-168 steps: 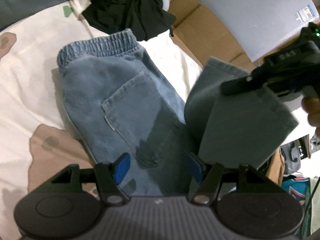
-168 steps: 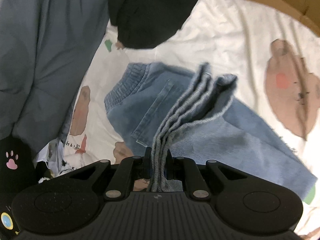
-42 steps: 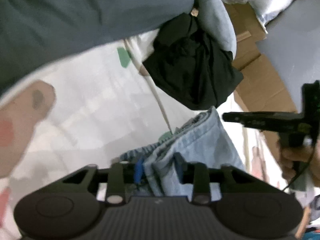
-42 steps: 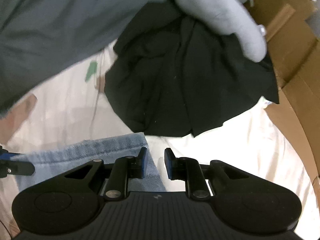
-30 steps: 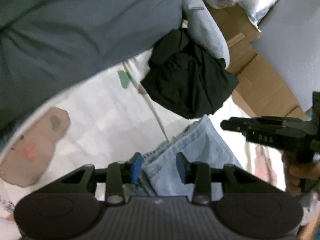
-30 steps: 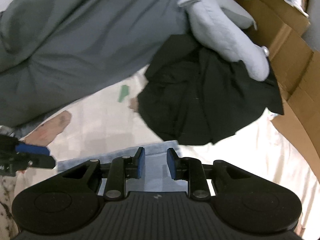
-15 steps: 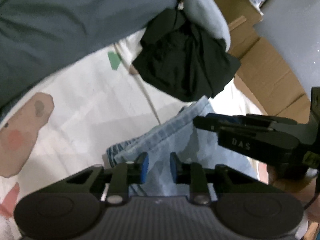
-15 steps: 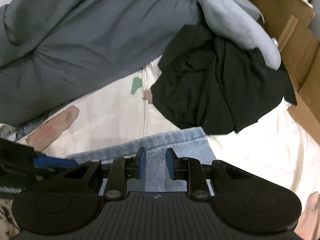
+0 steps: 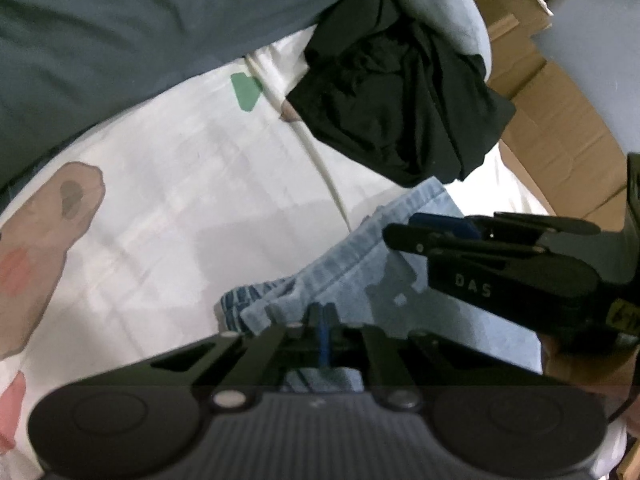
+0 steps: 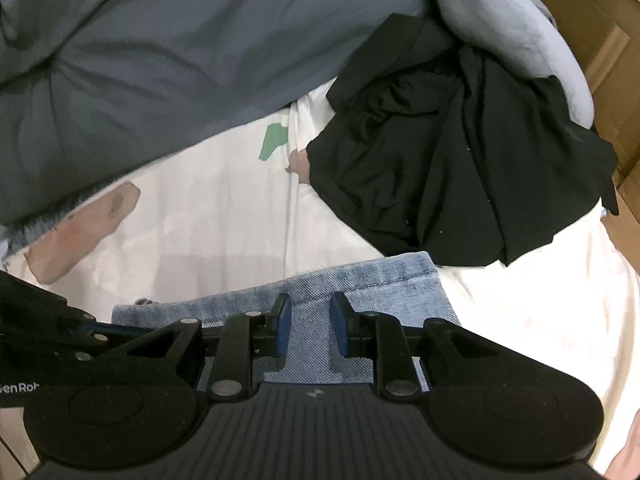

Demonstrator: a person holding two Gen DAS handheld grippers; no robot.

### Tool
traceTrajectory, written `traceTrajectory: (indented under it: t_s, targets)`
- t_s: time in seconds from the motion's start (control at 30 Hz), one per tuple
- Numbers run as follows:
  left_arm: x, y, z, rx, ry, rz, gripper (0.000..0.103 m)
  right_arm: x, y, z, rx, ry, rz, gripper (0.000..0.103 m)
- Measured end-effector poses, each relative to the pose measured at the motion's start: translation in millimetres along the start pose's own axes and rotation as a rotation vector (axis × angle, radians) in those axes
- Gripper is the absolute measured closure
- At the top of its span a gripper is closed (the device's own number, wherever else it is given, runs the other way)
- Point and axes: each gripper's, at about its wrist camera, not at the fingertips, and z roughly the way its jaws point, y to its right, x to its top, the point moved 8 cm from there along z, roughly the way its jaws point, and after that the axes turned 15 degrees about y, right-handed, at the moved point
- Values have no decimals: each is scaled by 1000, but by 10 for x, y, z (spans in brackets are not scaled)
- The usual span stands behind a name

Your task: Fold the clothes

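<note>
Pinching nothing, left hand-held gripper (image 9: 322,314) is pressed together over folded jeans (image 9: 360,268); right hand-held gripper (image 10: 310,320) is spread, so bumping could easily unfold them.

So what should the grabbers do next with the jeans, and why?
Probably lift both away and reach for the black garment. The jeans already lie folded in layers on the sheet. The left gripper looks shut, apparently with no denim between its fingers, though that is hard to see, and the right gripper is open over the top layer, holding nothing.
</note>
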Motion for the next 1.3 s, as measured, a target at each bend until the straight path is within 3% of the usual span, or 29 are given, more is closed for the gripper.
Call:
traceTrajectory:
  t_s: [0.27,0.43,0.63,0.8,0.9,0.93,1.13,1.3]
  targets:
    - [7,-4,52,5,-8,36,100,-3,31,113,13,-16,37,75]
    - [44,-8,7,13,-31,-7,100,60,41,87,14,-37,59,75]
    - [114,58,-233,16,-2,1,99,78,106,-246,9,66,38,76]
    - [52,91,-319,27,28,16,95,36,170,-315,13,100,25,75]
    - [-5,58,-266,35,32,13,95,50,124,-256,23,111,12,76]
    - [-17,33,-230,42,33,17,100,56,107,-228,27,110,11,77]
    - [-78,-71,-2,20,41,46,99,-39,-6,-49,14,90,-90,74]
    - [-42,-36,-1,36,45,55,100,-29,18,22,19,69,-81,70]
